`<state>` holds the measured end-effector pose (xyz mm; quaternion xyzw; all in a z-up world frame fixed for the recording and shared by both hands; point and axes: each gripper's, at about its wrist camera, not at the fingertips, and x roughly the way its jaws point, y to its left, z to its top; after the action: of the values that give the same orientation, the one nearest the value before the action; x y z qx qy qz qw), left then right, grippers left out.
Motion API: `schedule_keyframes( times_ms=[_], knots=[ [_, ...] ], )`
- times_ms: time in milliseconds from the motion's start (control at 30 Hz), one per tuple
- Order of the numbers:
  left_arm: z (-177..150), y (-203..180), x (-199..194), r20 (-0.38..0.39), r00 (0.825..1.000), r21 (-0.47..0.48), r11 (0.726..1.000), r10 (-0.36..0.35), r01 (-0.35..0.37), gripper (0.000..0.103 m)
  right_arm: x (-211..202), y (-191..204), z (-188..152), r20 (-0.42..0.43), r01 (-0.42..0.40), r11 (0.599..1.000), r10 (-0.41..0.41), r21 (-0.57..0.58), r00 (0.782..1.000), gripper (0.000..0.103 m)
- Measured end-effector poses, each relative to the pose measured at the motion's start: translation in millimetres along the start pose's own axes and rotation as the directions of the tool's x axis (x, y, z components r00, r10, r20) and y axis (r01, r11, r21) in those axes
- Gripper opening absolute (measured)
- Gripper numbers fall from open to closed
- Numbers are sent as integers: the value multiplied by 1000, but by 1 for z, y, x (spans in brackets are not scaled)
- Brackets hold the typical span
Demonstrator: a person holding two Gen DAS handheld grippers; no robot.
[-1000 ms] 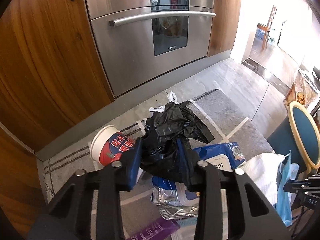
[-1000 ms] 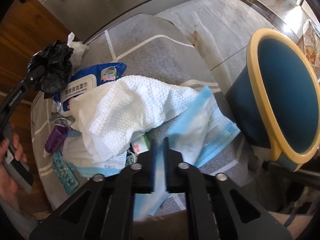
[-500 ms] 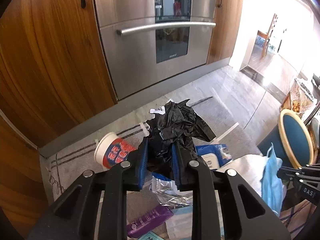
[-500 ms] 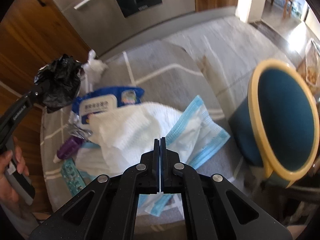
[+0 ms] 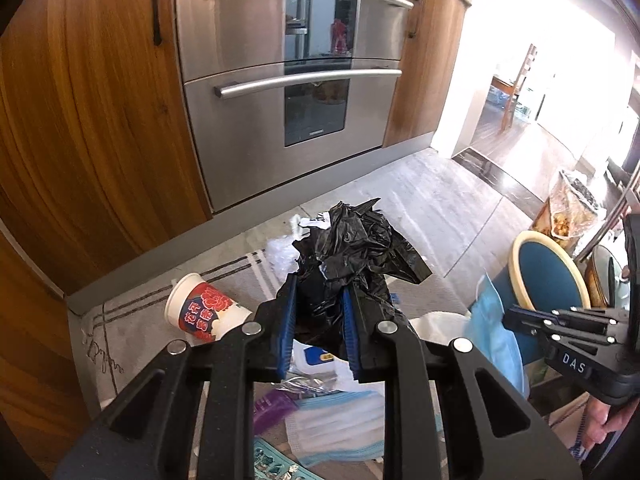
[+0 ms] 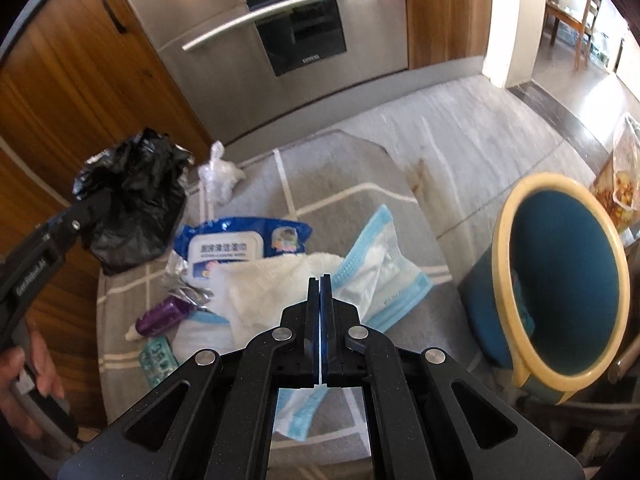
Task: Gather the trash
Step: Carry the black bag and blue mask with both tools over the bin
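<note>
From the left gripper's camera, the blue bin (image 5: 548, 276) with its cream rim stands at the right edge of the grey rug (image 5: 132, 344); its inside faces away and what it holds cannot be seen here. The left gripper (image 5: 318, 320) is clenched on a crumpled black plastic bag (image 5: 352, 256), lifted clear of the rug, its jaws having just tightened on the plastic. A paper cup (image 5: 204, 314) with red print lies on its side near the cabinet plinth, mouth toward the wall. Below the bag lie a purple tube (image 5: 272, 408), face masks (image 5: 336, 428) and a foil scrap. The right gripper (image 5: 516, 316) shows at the right, a blue face mask (image 5: 496, 332) hanging from it. Behind stand wooden cabinets (image 5: 88, 112) and a steel oven (image 5: 304, 92); a bright doorway opens to the right.

From the right gripper's camera, the bin (image 6: 560, 280) opens toward us, mostly bare blue inside with a small pale scrap low against its wall. The right gripper (image 6: 320, 292) is pinched tight on the mask (image 6: 380, 260), whose thin edge runs between the pads. Under it lie a white towel (image 6: 272, 284) and a blue wet-wipes pack (image 6: 240, 244); a knotted clear bag (image 6: 218, 176) sits toward the oven. The left gripper (image 6: 96, 204) grips the black bag (image 6: 136, 196) at the left, a hand (image 6: 24, 376) on its handle.
</note>
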<state>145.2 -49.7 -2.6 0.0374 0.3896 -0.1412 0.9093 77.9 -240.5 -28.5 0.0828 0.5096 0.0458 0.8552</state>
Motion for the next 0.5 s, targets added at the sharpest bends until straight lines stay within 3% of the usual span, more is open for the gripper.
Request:
schedule_keyframes(
  times_ms=[300,500],
  knots=[
    [11,-25,1,29,999,57,998,-38,36,21,-33,-9,17,98,-38,999,36,17,995,1],
    [19,-60,7,39,994,123,988,-97,92,21,-53,-38,33,145,-22,996,9,91,989,1]
  ],
)
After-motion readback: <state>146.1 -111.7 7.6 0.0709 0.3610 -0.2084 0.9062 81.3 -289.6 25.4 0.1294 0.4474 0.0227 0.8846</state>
